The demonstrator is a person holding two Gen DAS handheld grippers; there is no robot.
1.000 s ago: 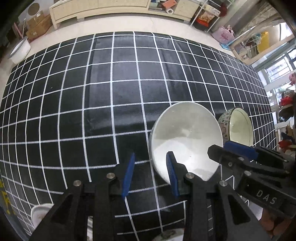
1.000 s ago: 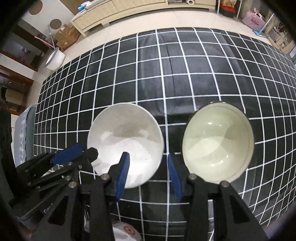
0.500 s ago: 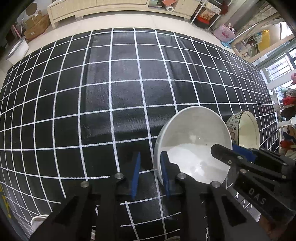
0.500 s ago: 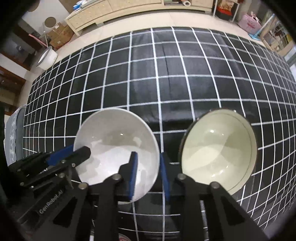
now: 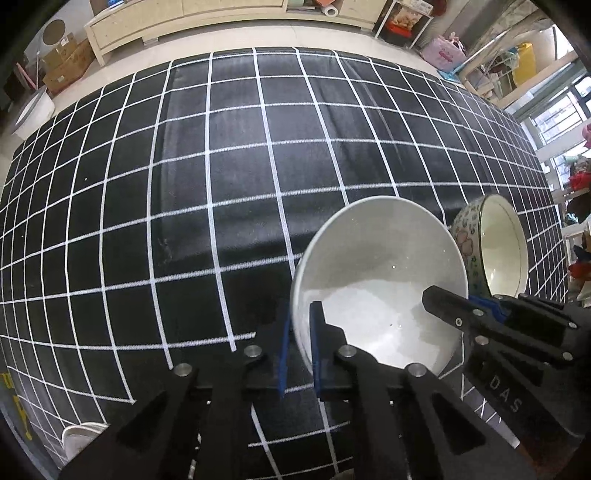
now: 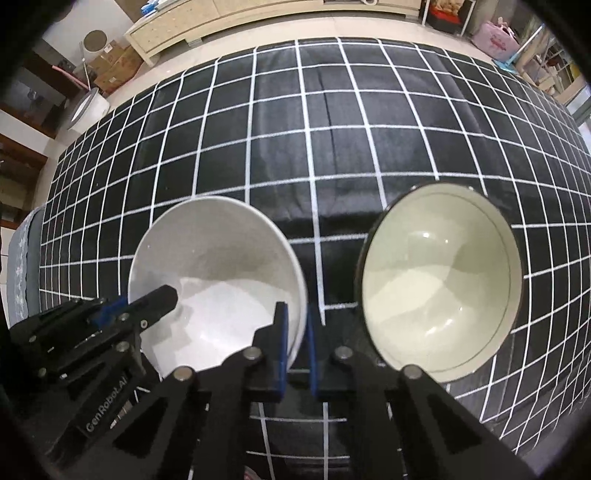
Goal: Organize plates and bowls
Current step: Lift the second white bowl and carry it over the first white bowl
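A plain white bowl point(image 5: 376, 280) sits on the black grid tablecloth point(image 5: 221, 166). My left gripper point(image 5: 300, 343) is shut on its left rim, one finger inside and one outside. My right gripper point(image 6: 295, 343) is shut on the right rim of the same white bowl point(image 6: 218, 273). A cream bowl with a flowered outside point(image 5: 495, 247) stands just right of it; in the right wrist view this cream bowl point(image 6: 439, 280) lies right of my fingers, apart from them.
Part of a white dish point(image 5: 79, 437) shows at the table's near left edge. Beyond the far table edge are a low cabinet point(image 5: 192, 18), boxes and a white bin point(image 5: 31, 110) on the floor. Shelves stand at the right.
Both grippers have gone from open beside the white bowl to shut on its opposite rims. The cameras have moved closer to the bowl.
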